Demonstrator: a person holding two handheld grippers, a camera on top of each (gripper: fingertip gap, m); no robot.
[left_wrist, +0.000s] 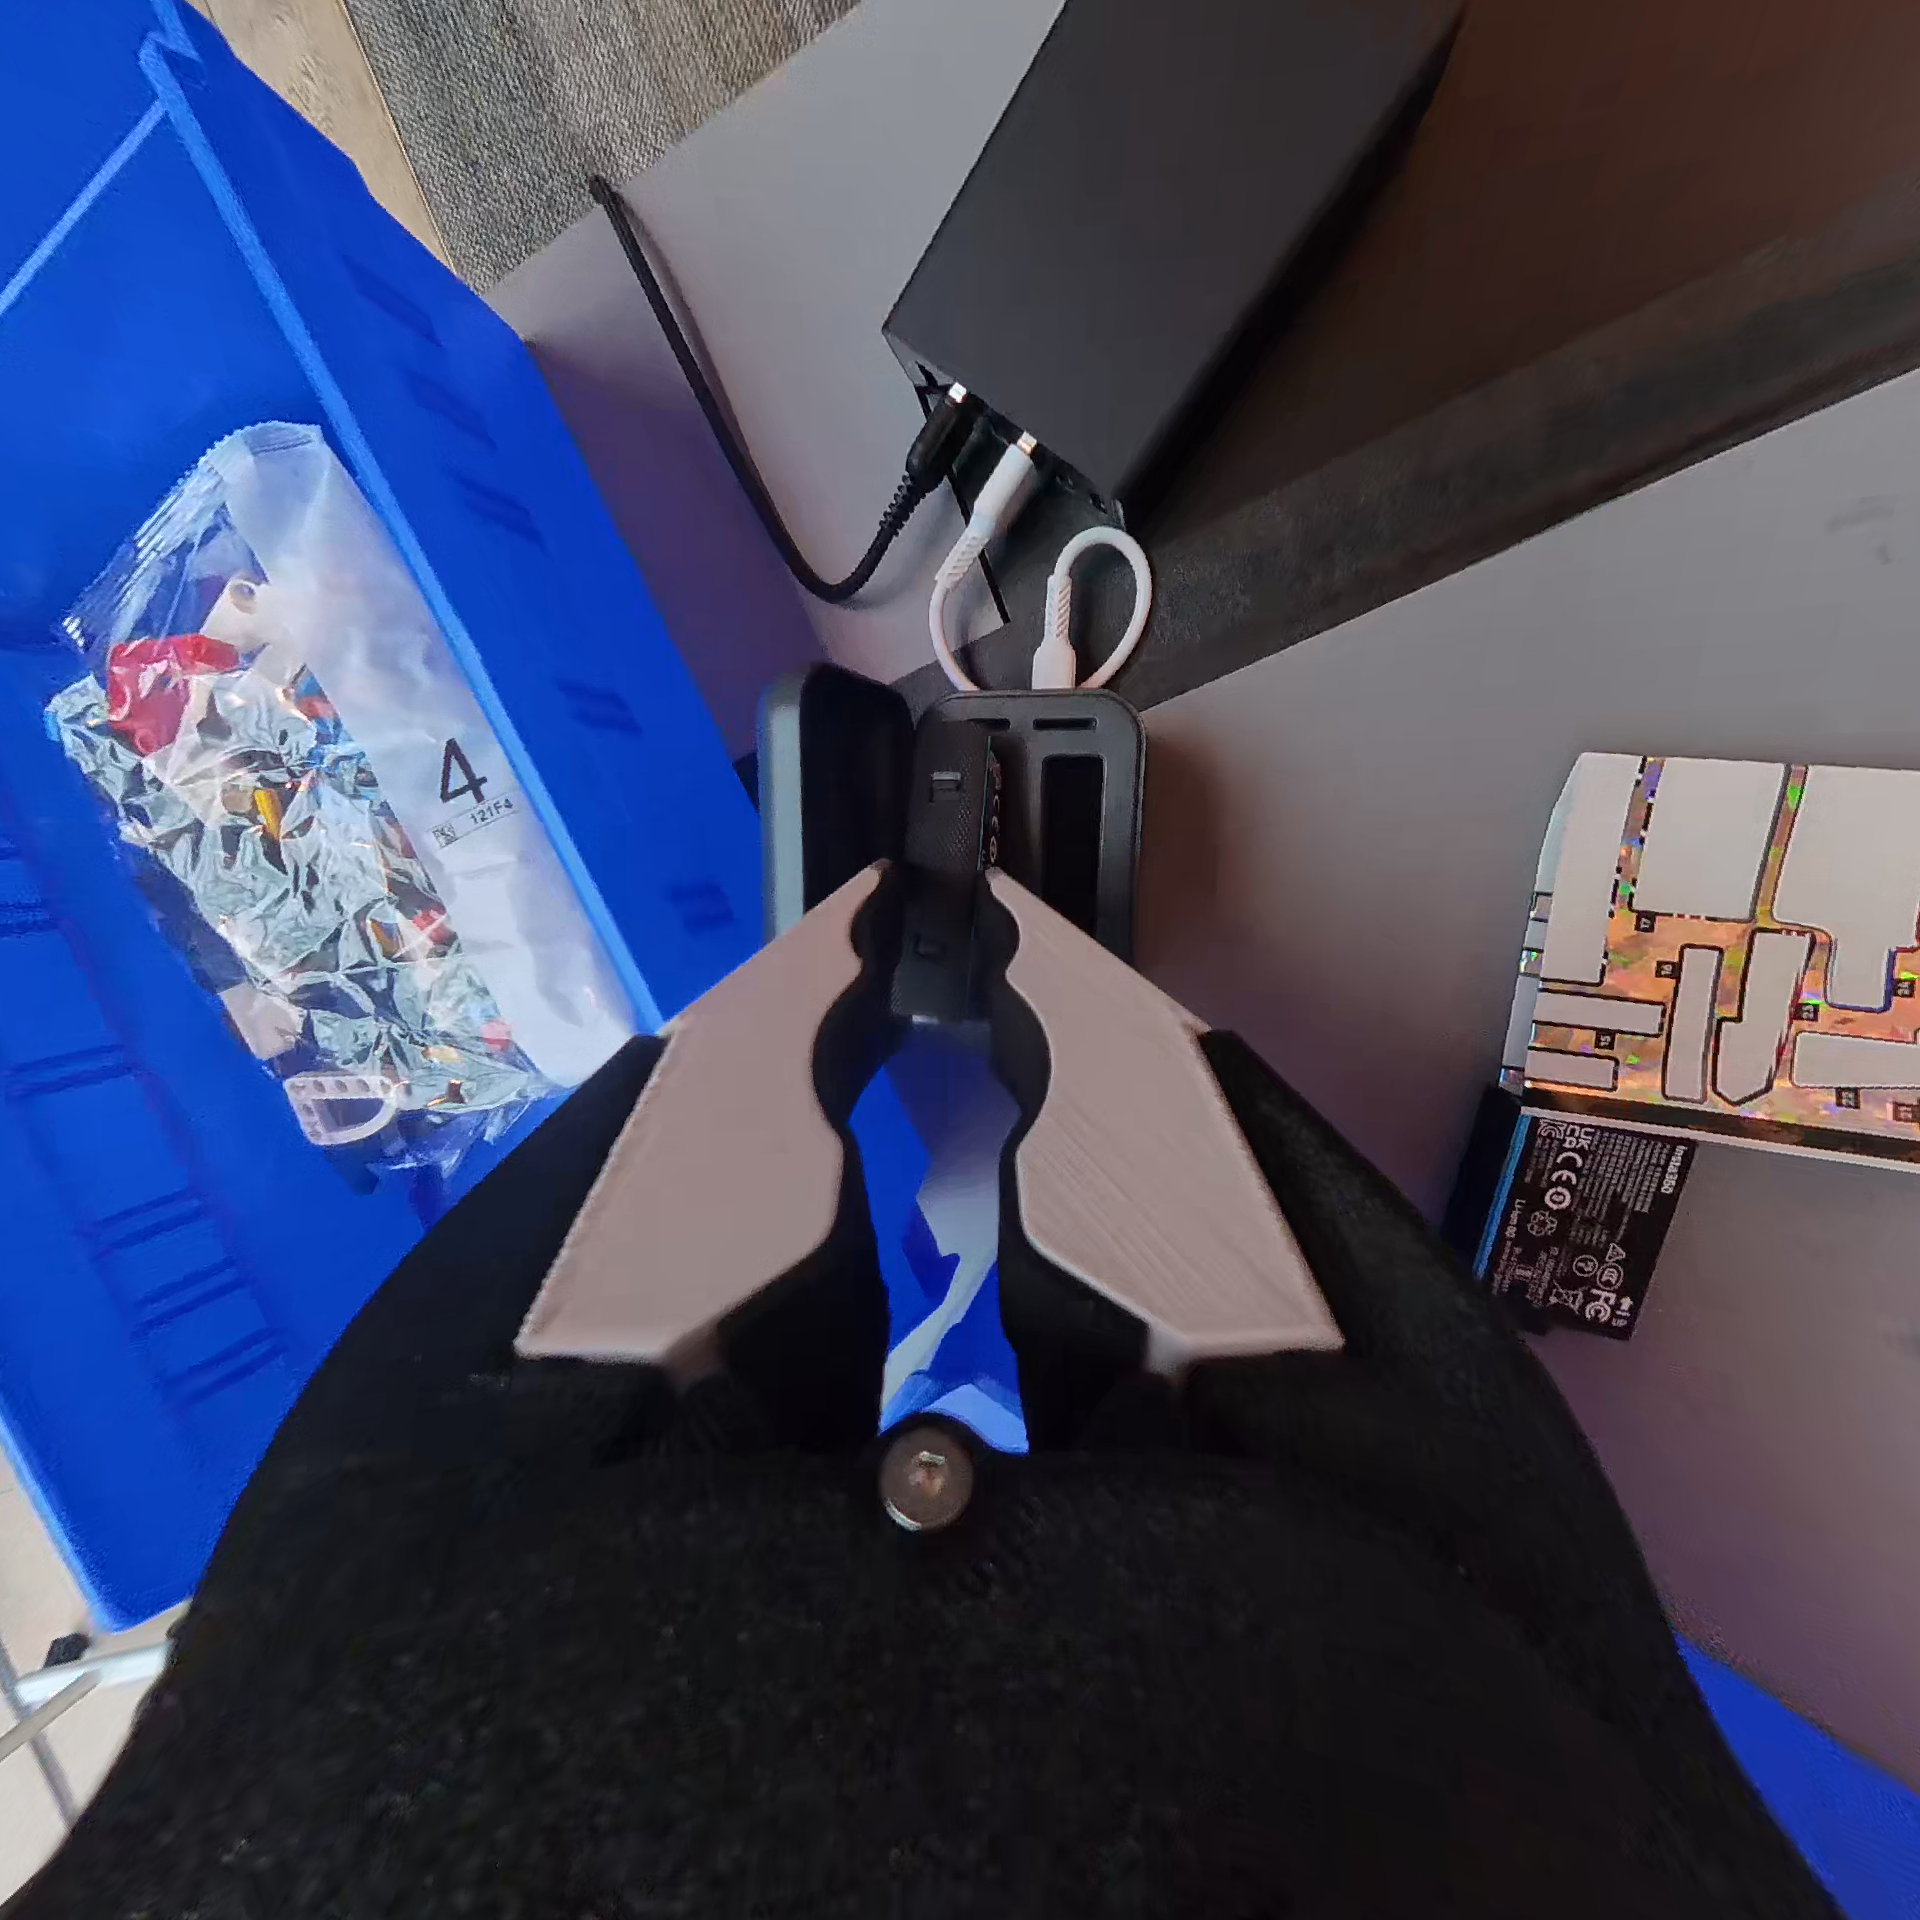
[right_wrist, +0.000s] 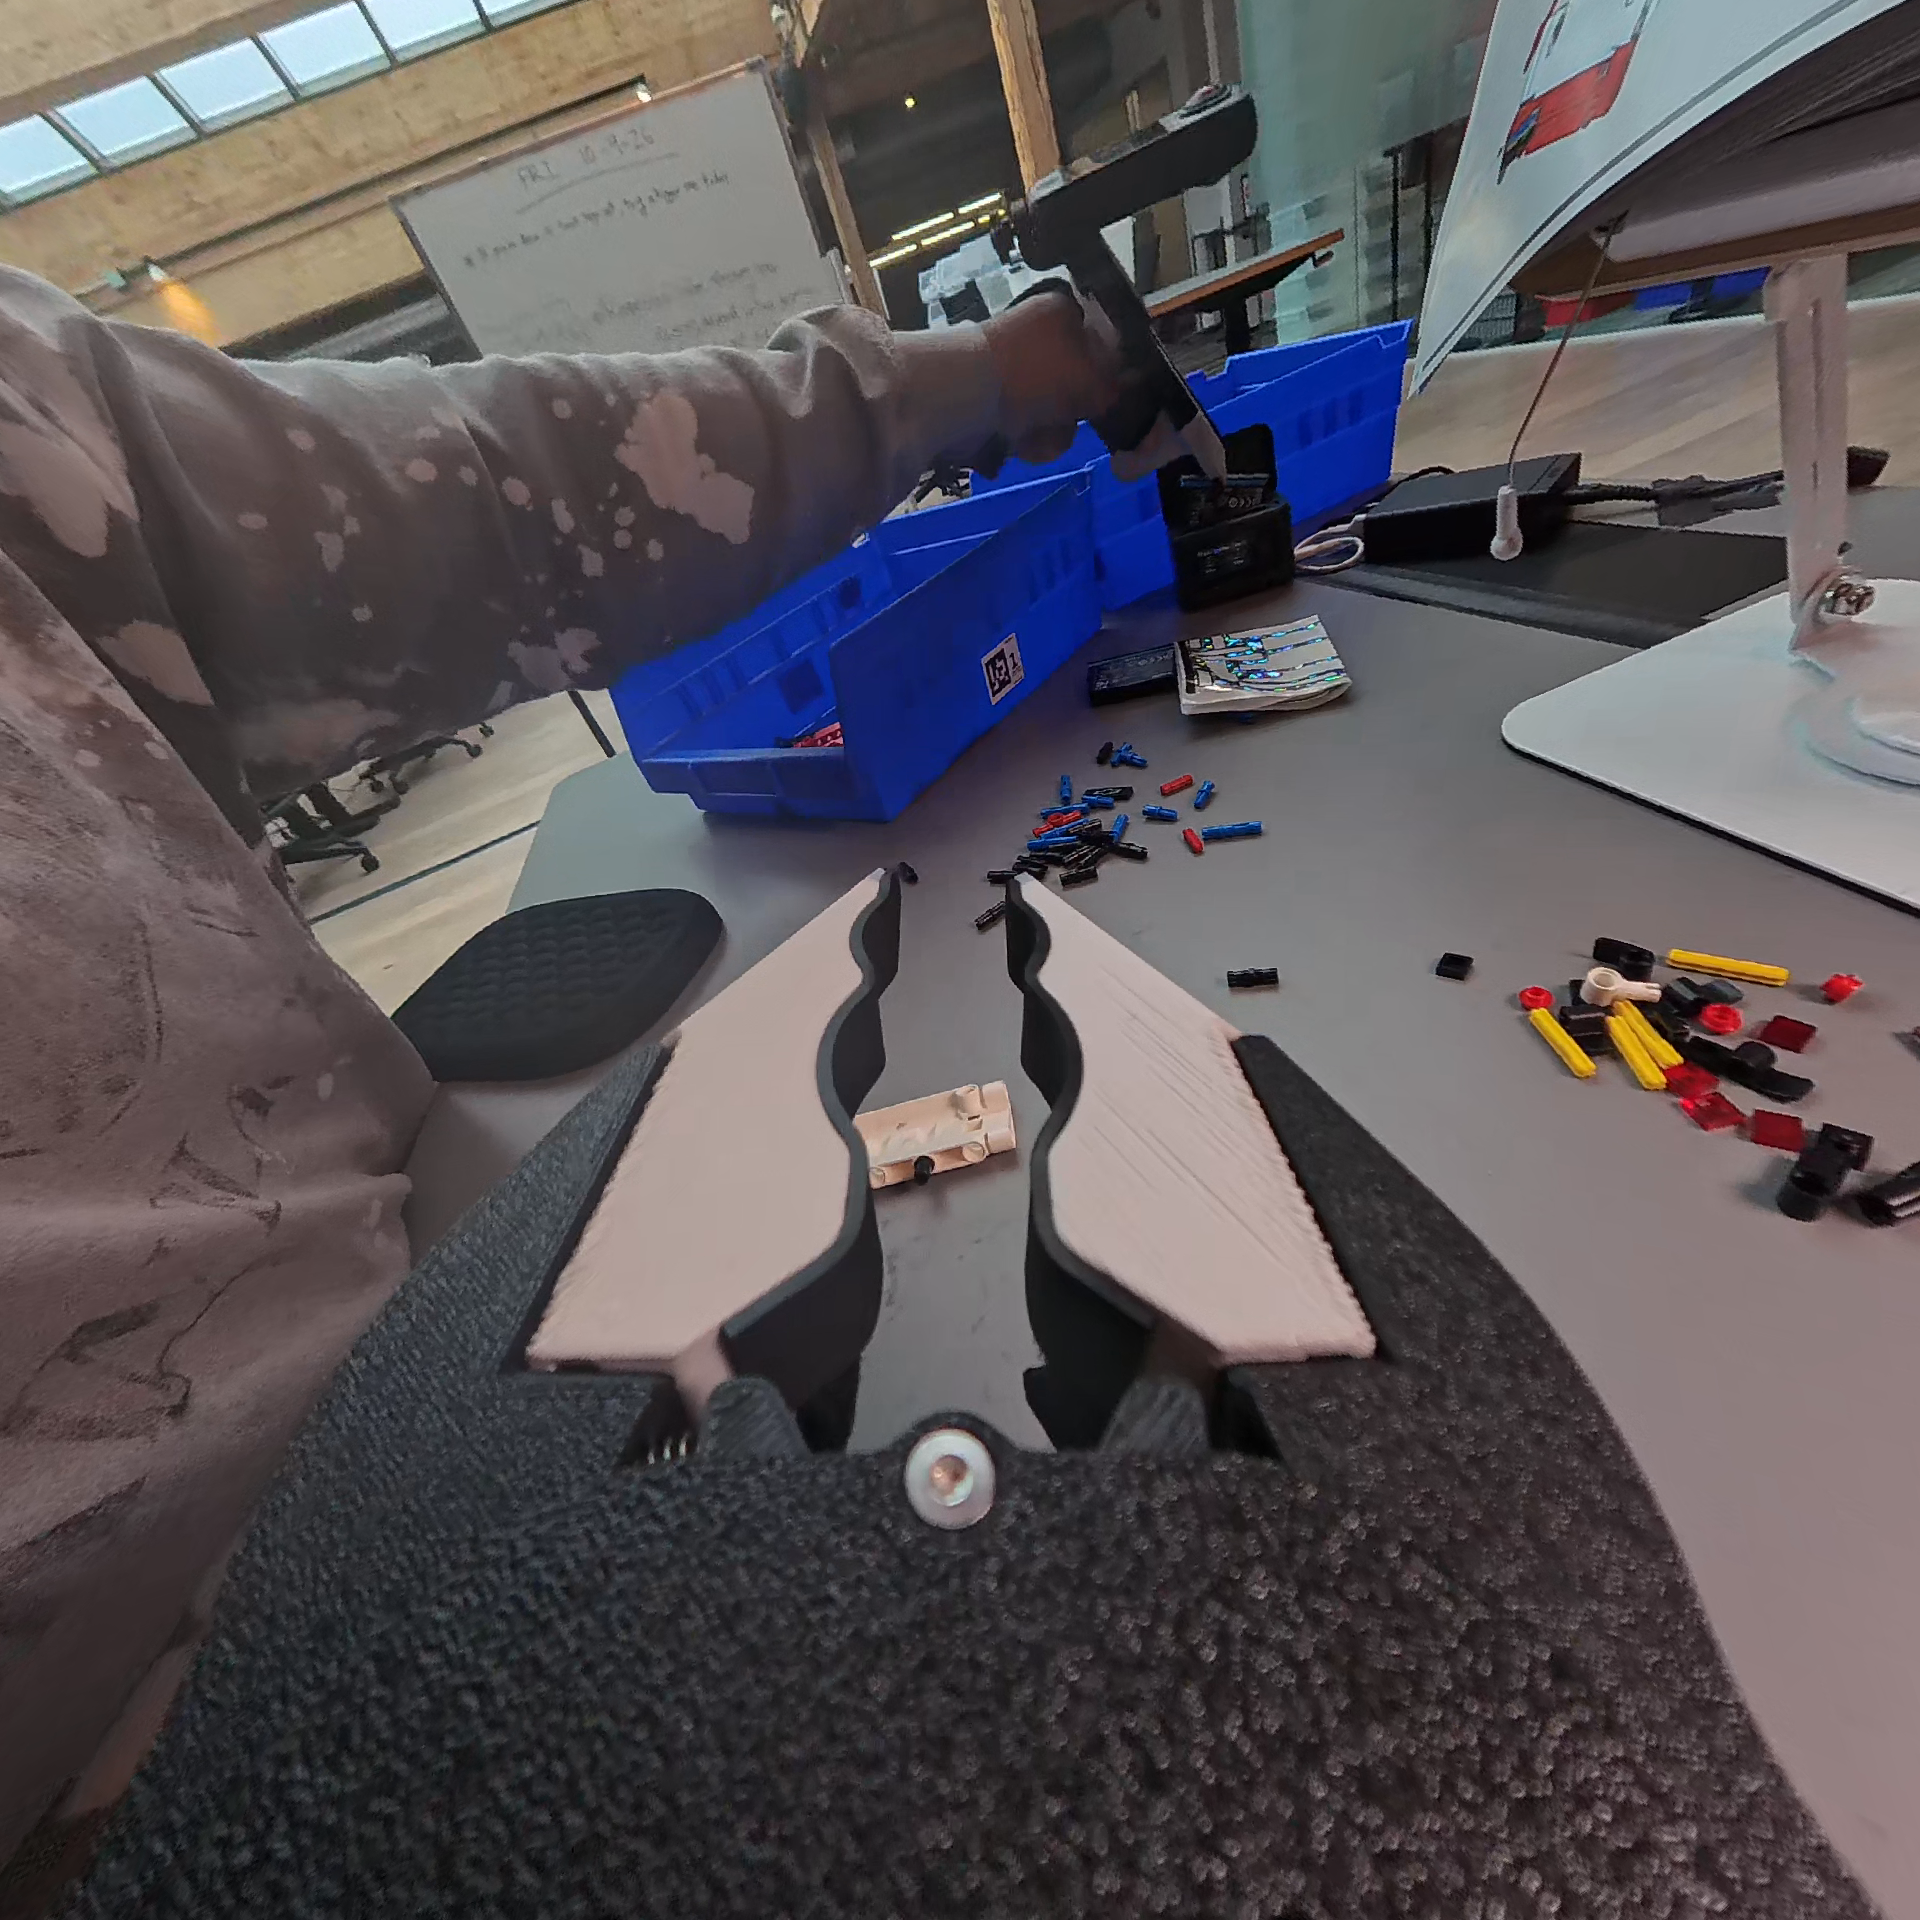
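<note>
Left gripper (left_wrist: 933, 883) nearest lens, pinching black battery (left_wrist: 940, 831), frame centre, half-seated in charging dock (left_wrist: 1091, 821); neighbouring slot empty. Spare battery (left_wrist: 1569, 1226) lies lower right, beside holographic sticker sheet (left_wrist: 1714, 935). Right gripper (right_wrist: 951, 894) spread, empty, above white brick plate (right_wrist: 940, 1132); loose pins (right_wrist: 1091, 831) beyond.

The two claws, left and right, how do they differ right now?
The left claw is clamped on a black battery standing in the charging dock; the right claw is open and empty. The left is raised over the dock, the right low over the table above a white brick. Both have pale fingers.
</note>
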